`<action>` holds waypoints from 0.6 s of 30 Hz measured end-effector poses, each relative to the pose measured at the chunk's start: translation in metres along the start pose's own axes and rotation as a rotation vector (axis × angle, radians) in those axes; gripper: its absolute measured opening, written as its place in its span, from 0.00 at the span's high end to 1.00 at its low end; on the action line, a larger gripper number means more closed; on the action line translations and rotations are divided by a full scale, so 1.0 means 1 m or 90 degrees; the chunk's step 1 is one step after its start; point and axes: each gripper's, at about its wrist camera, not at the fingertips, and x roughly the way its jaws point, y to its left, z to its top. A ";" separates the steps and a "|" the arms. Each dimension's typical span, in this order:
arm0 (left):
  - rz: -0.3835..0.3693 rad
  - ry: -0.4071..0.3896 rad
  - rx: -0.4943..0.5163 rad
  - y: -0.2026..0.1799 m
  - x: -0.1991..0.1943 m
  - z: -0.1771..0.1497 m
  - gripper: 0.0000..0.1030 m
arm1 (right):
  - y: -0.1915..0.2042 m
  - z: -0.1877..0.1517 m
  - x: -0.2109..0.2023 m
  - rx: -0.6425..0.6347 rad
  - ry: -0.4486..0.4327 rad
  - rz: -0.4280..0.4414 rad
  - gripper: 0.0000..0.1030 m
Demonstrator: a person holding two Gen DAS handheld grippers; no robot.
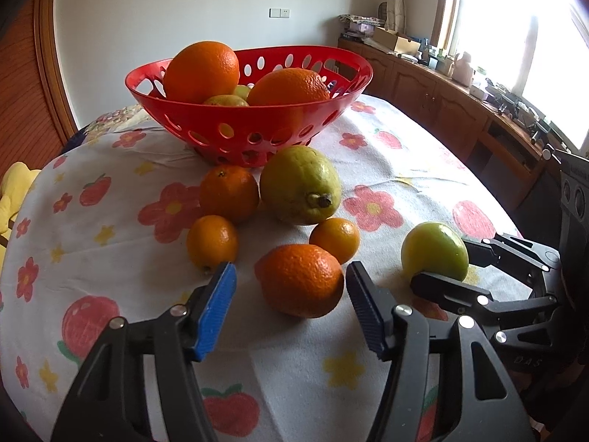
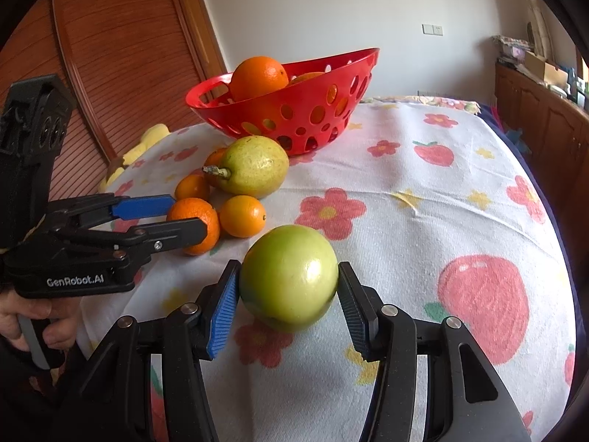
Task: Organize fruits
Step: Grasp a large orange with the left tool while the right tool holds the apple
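Observation:
A red perforated basket (image 1: 257, 136) (image 2: 313, 118) holds two oranges and smaller fruits. In front of it lie a large yellow-green lemon (image 1: 300, 184) (image 2: 254, 165) and several oranges. My left gripper (image 1: 291, 287) is open around the nearest orange (image 1: 300, 280) (image 2: 197, 224), its right pad touching it and a gap at the left pad. My right gripper (image 2: 289, 294) is around a green apple (image 2: 289, 276) (image 1: 434, 254) on the cloth, both pads against its sides.
The table wears a white cloth with flowers and strawberries (image 1: 368, 206). Small oranges (image 1: 211, 241) (image 1: 335, 239) lie beside the near orange. A wooden cabinet (image 1: 460, 110) runs along the right under a window. A wooden door (image 2: 121, 55) is on the left.

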 end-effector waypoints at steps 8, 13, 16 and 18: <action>-0.011 0.016 0.004 -0.001 0.007 -0.001 0.41 | 0.001 -0.001 0.000 -0.007 0.001 -0.003 0.48; -0.022 0.014 0.008 -0.003 0.008 -0.004 0.57 | 0.004 0.000 0.001 -0.012 0.000 -0.006 0.48; -0.028 0.013 0.003 0.000 0.005 -0.007 0.57 | 0.005 0.000 0.002 -0.014 0.000 -0.008 0.48; -0.032 0.012 0.001 0.002 0.001 -0.009 0.57 | 0.005 0.000 0.003 -0.015 -0.001 -0.009 0.48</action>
